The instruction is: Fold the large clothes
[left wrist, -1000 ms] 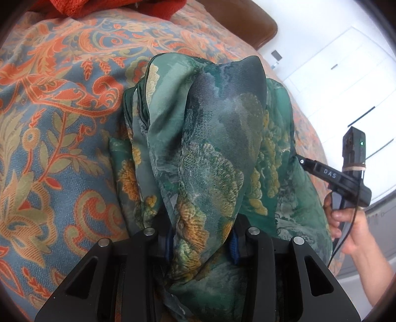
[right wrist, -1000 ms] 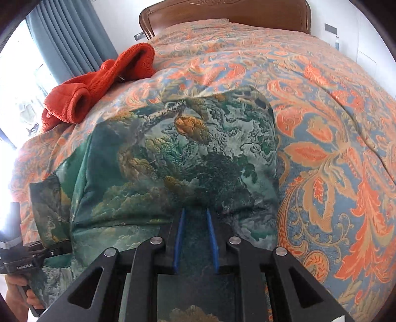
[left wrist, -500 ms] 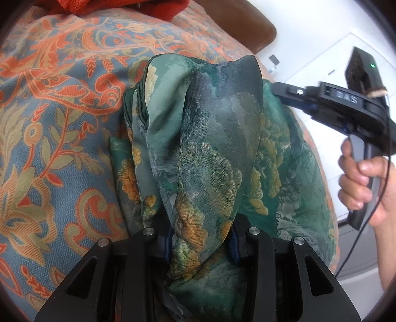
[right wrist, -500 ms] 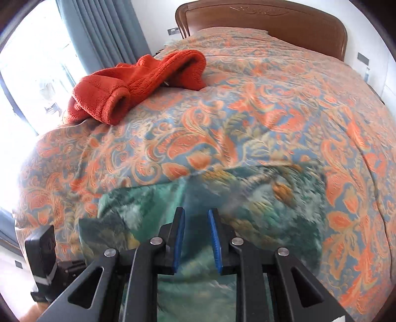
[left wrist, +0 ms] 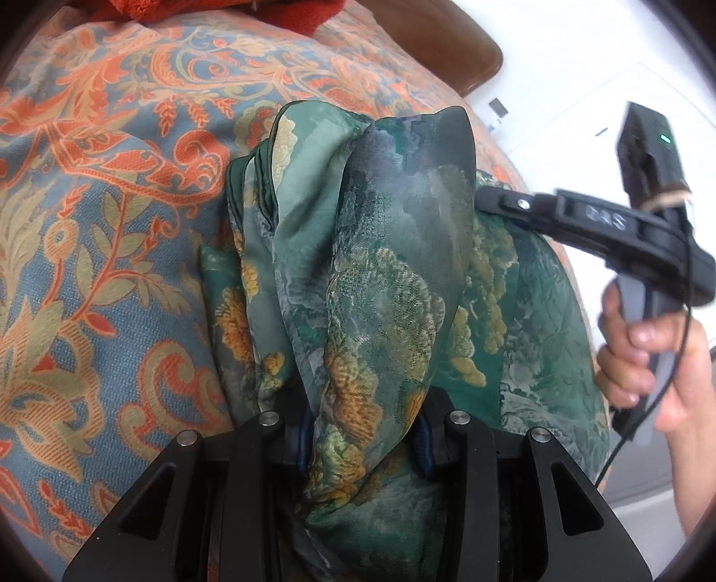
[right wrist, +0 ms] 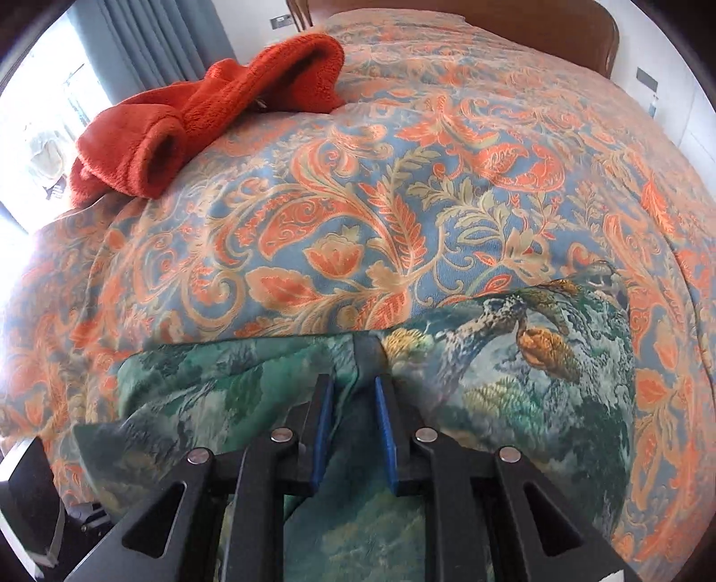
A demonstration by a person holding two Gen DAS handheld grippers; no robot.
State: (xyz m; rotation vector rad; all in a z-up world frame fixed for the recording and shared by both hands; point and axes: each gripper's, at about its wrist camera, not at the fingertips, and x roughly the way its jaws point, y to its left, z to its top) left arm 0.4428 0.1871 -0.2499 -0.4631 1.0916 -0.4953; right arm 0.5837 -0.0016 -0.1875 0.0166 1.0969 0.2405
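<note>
A green garment with a gold tree print (left wrist: 385, 277) lies bunched on the patterned bedspread (left wrist: 89, 224). My left gripper (left wrist: 364, 441) is shut on a thick fold of it, which stands up between the fingers. In the right wrist view the garment (right wrist: 514, 403) spreads flat near the bed's front edge. My right gripper (right wrist: 353, 403) is over the cloth with a narrow gap between its blue pads; a fold edge lies at the tips. It also shows in the left wrist view (left wrist: 581, 224), reaching in behind the raised fold.
An orange-red fleece garment (right wrist: 201, 112) lies crumpled at the bed's far left. A wooden headboard (right wrist: 581, 22) is at the far end. Blue curtains (right wrist: 147, 40) and a bright window are on the left. White wall is on the right.
My right gripper swung up off the garment, then came down again at its far edge. My left gripper kept its hold on the fold and barely moved.
</note>
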